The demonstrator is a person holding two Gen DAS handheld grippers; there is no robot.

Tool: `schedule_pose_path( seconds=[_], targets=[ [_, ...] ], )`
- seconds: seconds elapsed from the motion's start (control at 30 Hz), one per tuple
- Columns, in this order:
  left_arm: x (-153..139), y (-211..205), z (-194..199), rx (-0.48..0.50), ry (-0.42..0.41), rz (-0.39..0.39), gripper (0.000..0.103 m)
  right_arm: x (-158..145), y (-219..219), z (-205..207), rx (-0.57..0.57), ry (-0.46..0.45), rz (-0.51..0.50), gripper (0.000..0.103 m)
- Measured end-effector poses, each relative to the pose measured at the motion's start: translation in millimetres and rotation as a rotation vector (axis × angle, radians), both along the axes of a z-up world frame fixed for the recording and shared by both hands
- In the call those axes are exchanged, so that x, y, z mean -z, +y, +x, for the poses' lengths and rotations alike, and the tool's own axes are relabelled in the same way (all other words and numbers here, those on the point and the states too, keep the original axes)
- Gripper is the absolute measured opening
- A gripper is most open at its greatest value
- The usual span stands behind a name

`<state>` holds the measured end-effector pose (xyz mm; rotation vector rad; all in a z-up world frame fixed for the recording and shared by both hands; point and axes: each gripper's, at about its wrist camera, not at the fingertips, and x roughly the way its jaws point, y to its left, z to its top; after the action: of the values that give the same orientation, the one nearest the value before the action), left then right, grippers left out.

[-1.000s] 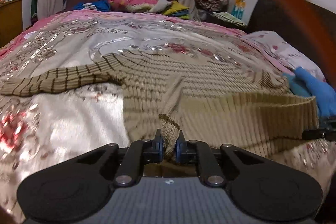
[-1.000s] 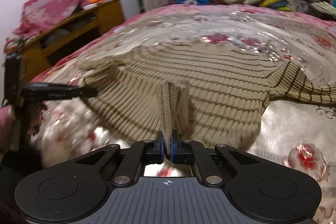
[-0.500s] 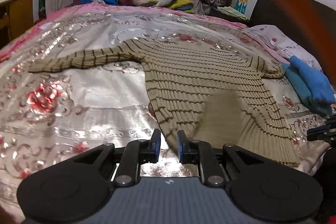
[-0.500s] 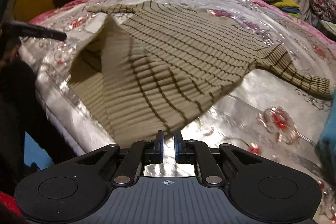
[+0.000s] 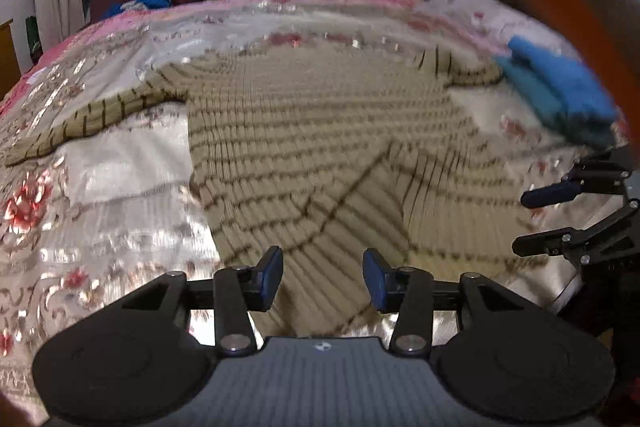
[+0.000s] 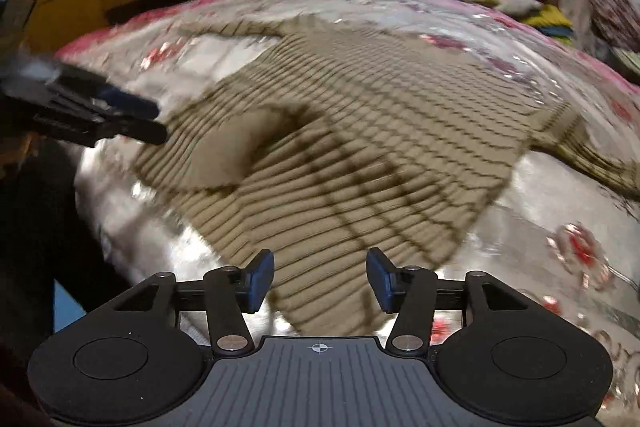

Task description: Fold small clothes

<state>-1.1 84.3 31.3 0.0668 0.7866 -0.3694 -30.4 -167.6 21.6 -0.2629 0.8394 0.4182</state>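
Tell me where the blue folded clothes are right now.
In the left wrist view, the blue folded clothes lie at the right on the bedspread, just beyond the striped sweater's right sleeve.

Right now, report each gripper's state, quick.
Left gripper: jaws opening, holding nothing; the striped sweater lies below them.
Right gripper: jaws opening, holding nothing, over the sweater's hem.

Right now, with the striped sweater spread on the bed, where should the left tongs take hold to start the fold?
Probably the long sleeve lying out flat on the bedspread, left of the sweater body. Come from its outer end, near the cuff, pinching across its narrow width. The left tongs are opening, with no cloth pinched.
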Motion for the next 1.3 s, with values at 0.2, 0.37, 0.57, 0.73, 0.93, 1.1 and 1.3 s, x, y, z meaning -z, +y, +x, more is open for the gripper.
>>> schedule_pose_path(
  seconds=[0.2, 0.37, 0.57, 0.73, 0.93, 1.1, 1.3],
  targets=[
    [18, -5, -2, -0.061, 0.041, 0.084, 0.051, 20, 4, -3, 0.028, 0.017, -0.07, 0.034],
    [23, 6, -2, -0.137, 0.057, 0.104, 0.044, 12, -18, -4, 0.126, 0.038, -0.005, 0.006],
    [10, 26, -11, -0.194, 0.058, 0.102, 0.035, -11, -53, -20, 0.246, 0.04, 0.097, 0.001],
    [8, 38, -12, -0.241, 0.076, 0.089, 0.034, -13, -74, -33, 0.329, 0.064, 0.09, 0.001],
    [-4, 25, -9, -0.196, 0.043, 0.005, 0.034, -10, -79, -40, 0.338, 0.085, 0.076, 0.008],
    [-2, -2, 6, -0.131, 0.016, 0.014, 0.034, -25, -68, -37, 0.319, 0.02, 0.124, 0.012],
    [17, -17, 25, -0.122, 0.055, 0.033, 0.035, -1, -50, -4, 0.308, 0.062, 0.206, 0.012]
  ],
)
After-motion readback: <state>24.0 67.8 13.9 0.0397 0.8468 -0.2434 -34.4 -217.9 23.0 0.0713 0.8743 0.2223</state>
